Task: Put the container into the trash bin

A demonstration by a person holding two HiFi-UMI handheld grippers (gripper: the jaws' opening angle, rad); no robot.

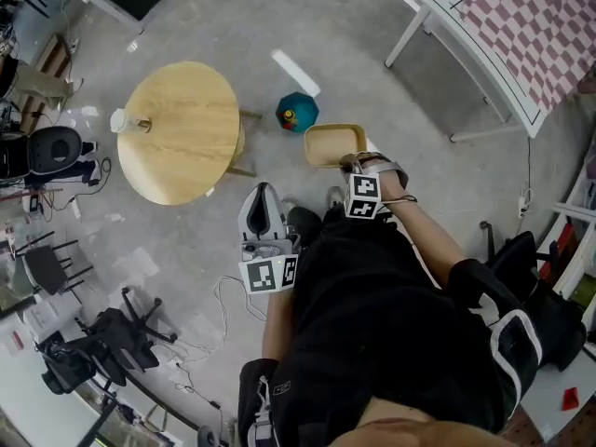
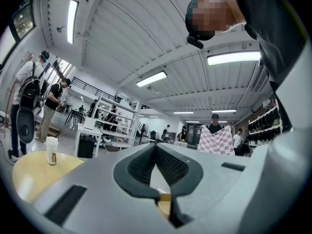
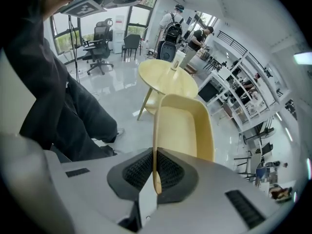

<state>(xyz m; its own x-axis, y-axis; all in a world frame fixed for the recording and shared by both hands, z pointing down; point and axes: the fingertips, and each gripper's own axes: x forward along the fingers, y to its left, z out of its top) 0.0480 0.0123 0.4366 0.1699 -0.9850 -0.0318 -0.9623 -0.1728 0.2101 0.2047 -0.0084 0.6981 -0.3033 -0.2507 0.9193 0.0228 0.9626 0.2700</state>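
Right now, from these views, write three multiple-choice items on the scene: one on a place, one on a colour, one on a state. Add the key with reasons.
1. Where does the cup stand?
A. on the round table
B. on the floor
C. on the checked table

2. What colour is the trash bin?
A. red
B. teal
C. white

3. What is the right gripper doing?
A. hanging open and empty
B. shut on the container
C. shut on the cup

Key:
1 A: the cup sits at the table's left edge.
2 B: the head view shows it teal.
3 B: the pads press on the container's thin wall.
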